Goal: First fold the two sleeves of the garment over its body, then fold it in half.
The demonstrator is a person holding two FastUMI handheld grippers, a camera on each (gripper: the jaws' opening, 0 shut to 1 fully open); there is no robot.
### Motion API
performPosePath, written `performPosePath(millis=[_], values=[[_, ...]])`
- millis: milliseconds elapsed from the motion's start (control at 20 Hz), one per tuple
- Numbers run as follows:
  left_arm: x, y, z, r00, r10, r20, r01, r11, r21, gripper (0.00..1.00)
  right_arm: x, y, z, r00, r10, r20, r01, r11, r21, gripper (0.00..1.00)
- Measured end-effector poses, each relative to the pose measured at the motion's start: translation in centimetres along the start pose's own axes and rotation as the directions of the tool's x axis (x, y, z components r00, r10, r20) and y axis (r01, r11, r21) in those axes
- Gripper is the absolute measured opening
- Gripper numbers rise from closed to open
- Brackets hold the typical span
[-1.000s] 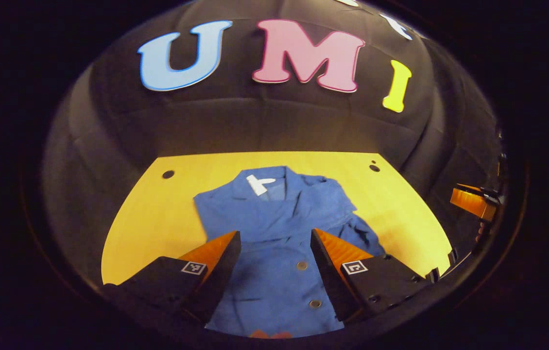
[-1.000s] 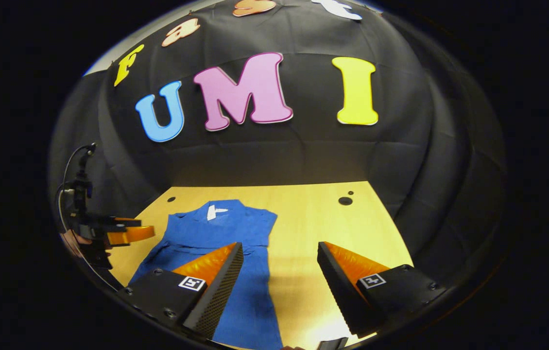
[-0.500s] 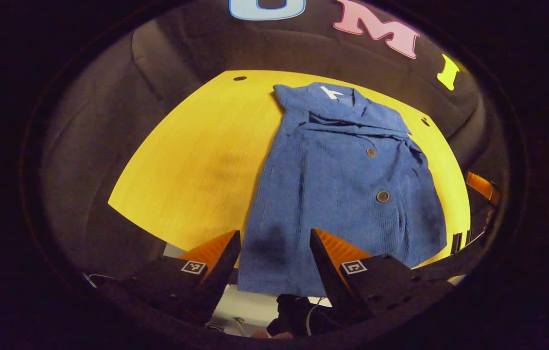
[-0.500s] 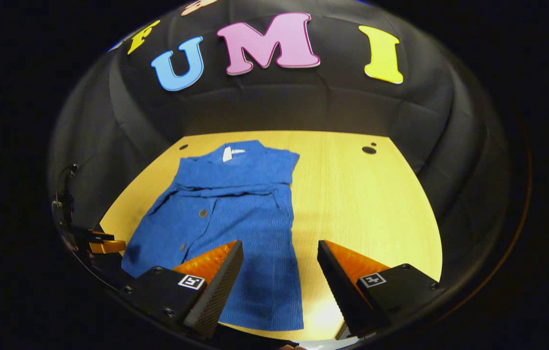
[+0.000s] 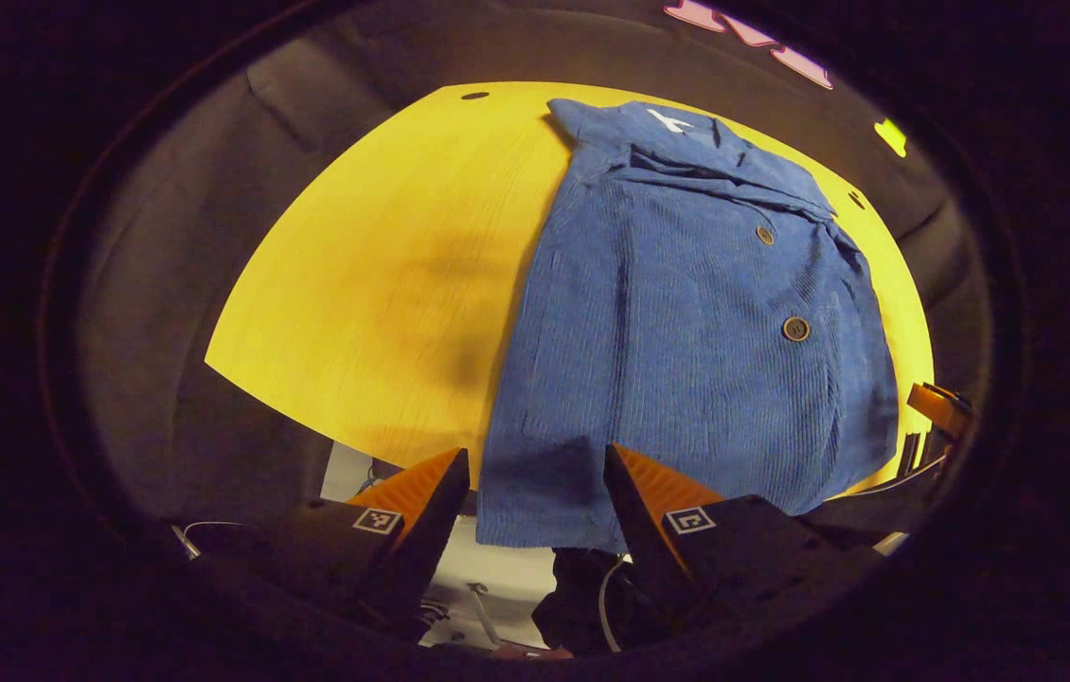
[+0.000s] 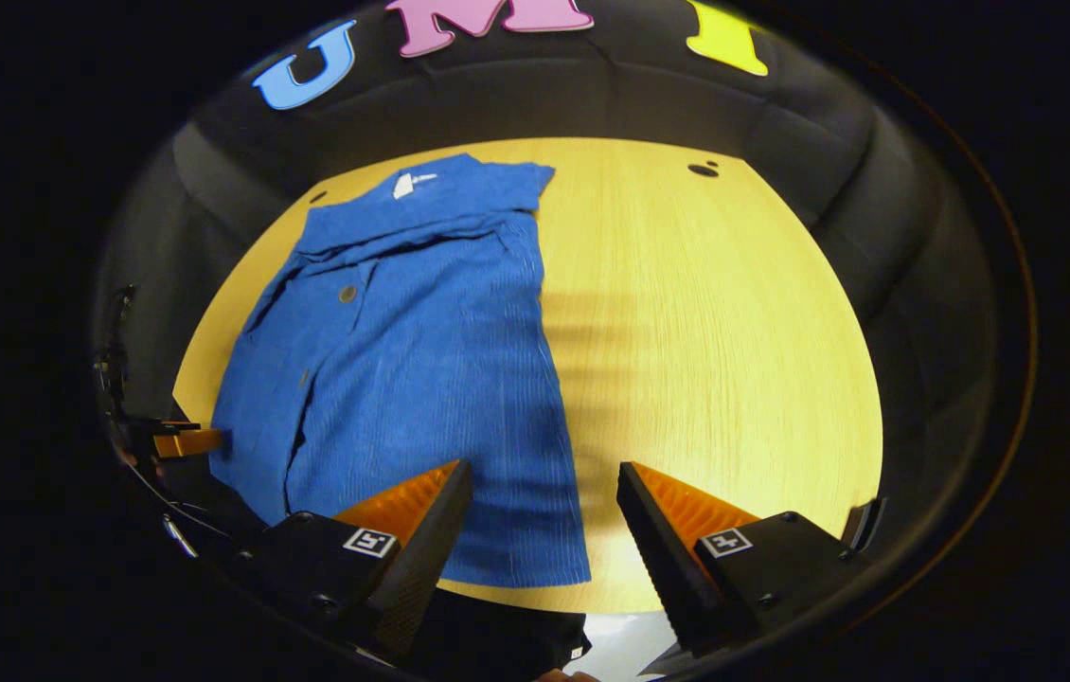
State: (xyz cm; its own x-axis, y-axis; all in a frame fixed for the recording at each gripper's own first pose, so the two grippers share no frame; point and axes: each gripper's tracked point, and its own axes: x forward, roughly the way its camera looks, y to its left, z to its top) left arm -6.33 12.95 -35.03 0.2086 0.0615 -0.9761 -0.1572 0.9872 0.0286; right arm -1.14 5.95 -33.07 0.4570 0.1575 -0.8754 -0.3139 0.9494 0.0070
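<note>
Nearest in the left gripper view, the left gripper [image 5: 535,488] stands wide with nothing between its jaws, poised over the near left corner of the hem [image 5: 535,530], which overhangs the counter [image 5: 374,284] edge slightly. In the right gripper view, the right gripper [image 6: 543,497] is likewise wide and empty, above the hem's near right corner. Over the last second both have pulled back from above the garment's middle and tipped downward, so the whole blue garment [image 6: 402,360] now lies in sight ahead of them. I judge the sleeves are already folded over the body, since the outline is a narrow oblong, and that the halving fold is next, starting from a grasp on the hem.

The cloth is ribbed like corduroy, soft and matte, with small round buttons [image 5: 794,329] down its front. Farther off, the collar [image 5: 686,142] lies rumpled, a white label [image 5: 669,119] inside it. The counter is smooth pale wood with fine grain and small dark holes [image 6: 703,170] near its far edge.
</note>
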Motion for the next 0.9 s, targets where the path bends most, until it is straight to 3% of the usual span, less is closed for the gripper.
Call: performPosePath(millis=[250,900], values=[[0.2,0.6,-0.9,0.997,0.037,-0.061,-0.035,0.999,0.037,0.84,0.6,0.1,-2.4,0.995,-0.004,-0.100,0.004,1.000,-0.003,0.99],[1.2,0.4,-1.8,0.985,-0.018,-0.174,0.015,1.000,-0.017,0.85,1.8,1.6,-4.6,0.977,-0.017,-0.212,0.002,0.998,-0.069,0.99]])
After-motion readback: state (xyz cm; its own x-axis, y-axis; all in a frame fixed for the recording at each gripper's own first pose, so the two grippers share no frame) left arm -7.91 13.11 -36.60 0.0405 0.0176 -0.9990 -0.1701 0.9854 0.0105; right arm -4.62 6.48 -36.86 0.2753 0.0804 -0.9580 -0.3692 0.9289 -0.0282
